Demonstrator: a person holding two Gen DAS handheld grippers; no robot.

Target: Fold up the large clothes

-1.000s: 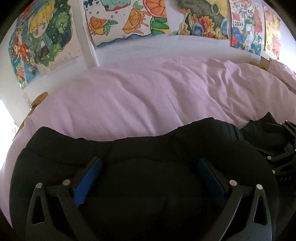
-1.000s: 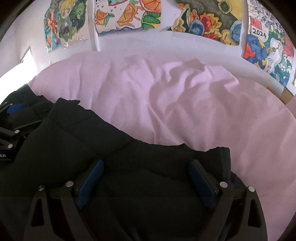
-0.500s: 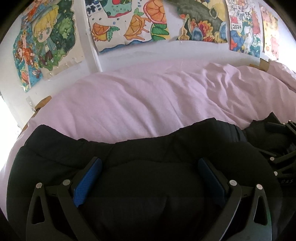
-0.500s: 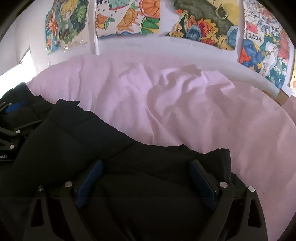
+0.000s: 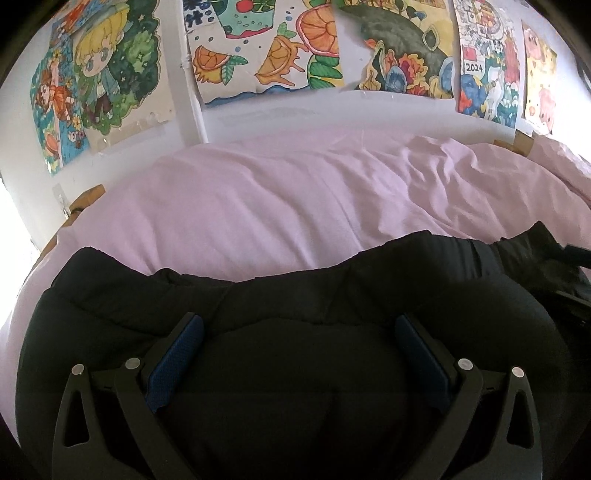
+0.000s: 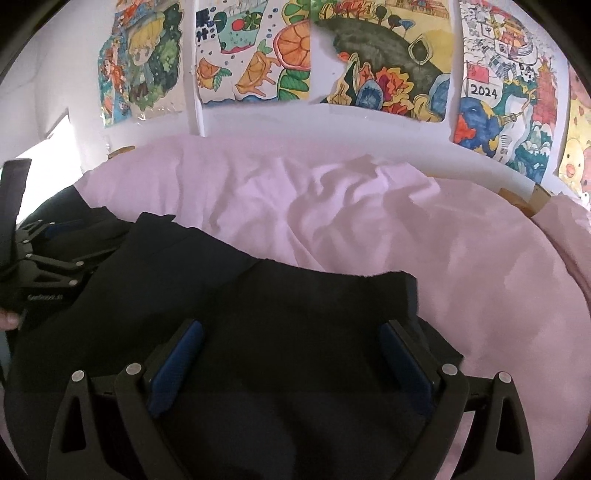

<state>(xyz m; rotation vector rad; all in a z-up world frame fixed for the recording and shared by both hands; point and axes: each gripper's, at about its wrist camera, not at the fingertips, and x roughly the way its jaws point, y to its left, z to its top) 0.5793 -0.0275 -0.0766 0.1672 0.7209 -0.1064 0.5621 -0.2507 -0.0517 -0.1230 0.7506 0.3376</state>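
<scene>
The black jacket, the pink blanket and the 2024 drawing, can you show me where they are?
black jacket (image 5: 295,295): left wrist view, on its puffy top edge.
pink blanket (image 6: 369,229): right wrist view, on the wrinkled middle.
2024 drawing (image 6: 484,90): right wrist view, on the number sign.

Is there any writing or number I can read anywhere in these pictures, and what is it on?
"2024": on a white sign in the dragon drawing on the wall.
Blue characters on the orange-slice drawing: too blurred to read.
Pale lettering on the left gripper, seen from the right wrist camera: too small to read.
The black jacket: no writing visible.
</scene>
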